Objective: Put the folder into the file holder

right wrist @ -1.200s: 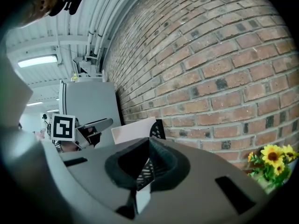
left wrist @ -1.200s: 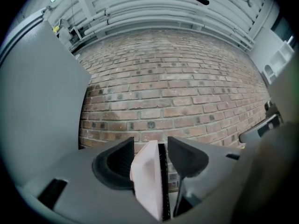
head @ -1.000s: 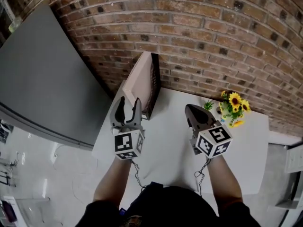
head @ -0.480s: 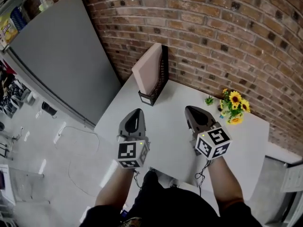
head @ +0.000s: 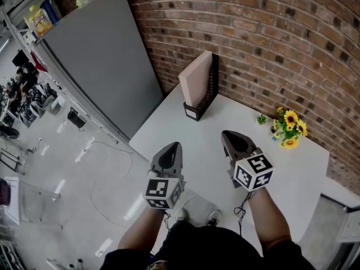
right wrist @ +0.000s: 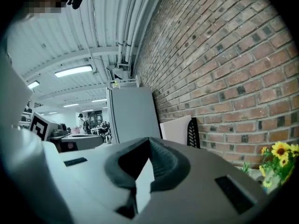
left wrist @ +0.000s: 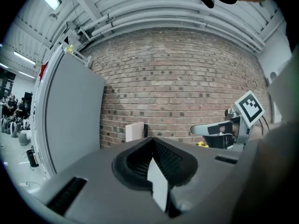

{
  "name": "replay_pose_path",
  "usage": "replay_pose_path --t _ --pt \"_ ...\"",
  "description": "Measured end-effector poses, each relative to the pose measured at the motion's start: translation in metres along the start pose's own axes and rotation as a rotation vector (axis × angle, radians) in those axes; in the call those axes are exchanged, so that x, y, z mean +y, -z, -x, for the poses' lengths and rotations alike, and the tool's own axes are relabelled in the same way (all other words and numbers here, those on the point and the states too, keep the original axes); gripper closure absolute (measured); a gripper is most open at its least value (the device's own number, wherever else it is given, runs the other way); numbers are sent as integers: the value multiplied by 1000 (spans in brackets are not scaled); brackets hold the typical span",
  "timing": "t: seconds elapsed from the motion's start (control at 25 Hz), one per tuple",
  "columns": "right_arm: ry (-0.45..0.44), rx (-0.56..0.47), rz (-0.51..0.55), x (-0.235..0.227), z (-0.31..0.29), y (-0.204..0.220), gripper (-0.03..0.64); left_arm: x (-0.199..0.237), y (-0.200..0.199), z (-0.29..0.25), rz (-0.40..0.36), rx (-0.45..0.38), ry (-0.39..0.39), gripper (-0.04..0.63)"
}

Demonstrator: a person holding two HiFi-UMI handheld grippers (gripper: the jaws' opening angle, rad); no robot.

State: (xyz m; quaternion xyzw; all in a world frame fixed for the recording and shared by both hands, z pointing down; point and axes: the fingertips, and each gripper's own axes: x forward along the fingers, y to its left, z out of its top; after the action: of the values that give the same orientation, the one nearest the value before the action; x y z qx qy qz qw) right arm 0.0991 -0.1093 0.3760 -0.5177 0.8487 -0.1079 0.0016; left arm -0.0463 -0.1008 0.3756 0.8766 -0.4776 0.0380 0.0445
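Note:
A pale pink folder (head: 196, 79) stands upright inside the black mesh file holder (head: 207, 94) at the back of the white table (head: 281, 167), against the brick wall. In the left gripper view the folder (left wrist: 135, 131) shows small and far; in the right gripper view the folder (right wrist: 176, 130) stands beside the file holder's mesh side (right wrist: 193, 132). My left gripper (head: 170, 153) hangs shut and empty near the table's front left edge. To its right, over the table's middle, my right gripper (head: 232, 140) is also shut and empty. Both are well short of the holder.
A small pot of sunflowers (head: 288, 127) and a tiny green plant (head: 261, 118) sit at the table's back right. A tall grey panel (head: 101, 61) stands left of the table. Shoes (head: 197, 207) show on the floor below.
My left gripper has shut and drawn back from the file holder toward the table's front edge. The view has pulled away from the table. The right gripper stayed shut.

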Motion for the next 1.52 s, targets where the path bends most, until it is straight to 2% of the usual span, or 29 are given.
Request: replay_pose_path --t 0.2,0.4,0.6,0.84,1.04,1.24,1.52 --pt "11 -6 -16 24 -6 4 614 10 2 21 23 -9 41 589" --pt "65 -4 -30 50 -8 11 614 27 4 37 41 -11 109 589" --pt "145 -2 -28 75 2 21 614 37 12 54 60 1 190 589" --pt "263 -9 -17 92 30 28 614 28 18 67 58 0 318 589" --pt "336 -15 -14 106 51 35 614 21 22 79 61 -2 393 589" --pt "379 -22 -5 121 66 36 614 16 21 92 65 -8 443 589" --pt "402 -22 13 137 75 37 614 15 20 103 72 -20 473 589"
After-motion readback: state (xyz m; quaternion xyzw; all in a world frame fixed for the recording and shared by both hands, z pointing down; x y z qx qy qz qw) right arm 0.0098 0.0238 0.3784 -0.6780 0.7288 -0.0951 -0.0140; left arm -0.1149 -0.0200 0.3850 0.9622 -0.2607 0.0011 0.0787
